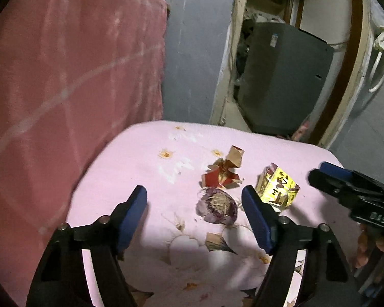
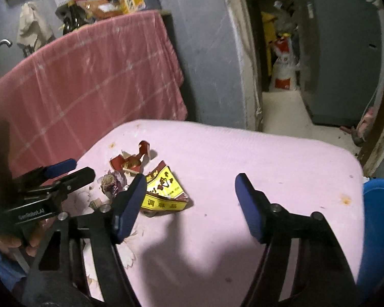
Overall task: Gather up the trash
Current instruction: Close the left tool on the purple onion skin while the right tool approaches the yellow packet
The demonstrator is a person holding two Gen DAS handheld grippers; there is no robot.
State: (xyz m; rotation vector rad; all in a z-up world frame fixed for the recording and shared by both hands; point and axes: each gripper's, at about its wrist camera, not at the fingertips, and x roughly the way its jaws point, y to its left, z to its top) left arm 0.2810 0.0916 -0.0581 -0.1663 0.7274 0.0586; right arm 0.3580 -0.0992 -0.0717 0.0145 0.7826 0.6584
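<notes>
On pink tablecloth (image 2: 243,153): torn red carton (image 2: 130,161), crushed yellow seasoning box (image 2: 166,192), purple crumpled wrapper (image 1: 216,207), all near one another toward the left half, seen from the right wrist. Left gripper (image 1: 194,220) fingers apart, holding nothing, wrapper on the cloth between them; right gripper (image 2: 189,204) likewise apart and empty, yellow box just beside its left finger. Blue bin (image 2: 379,230) at table's right edge, contents not visible.

A tabletop (image 2: 243,153) under a pale pink cloth fills the foreground, harshly lit from the near side with dark shadows across it. Behind it a pink checked blanket (image 2: 89,76) hangs over a ledge crowded with bottles and boxes (image 2: 102,0). The wall (image 2: 204,51) is grey-blue. A doorway (image 2: 251,76) to the right opens onto a pale floor (image 2: 281,112), a grey cabinet (image 2: 340,56) and a white sack (image 2: 285,71).
</notes>
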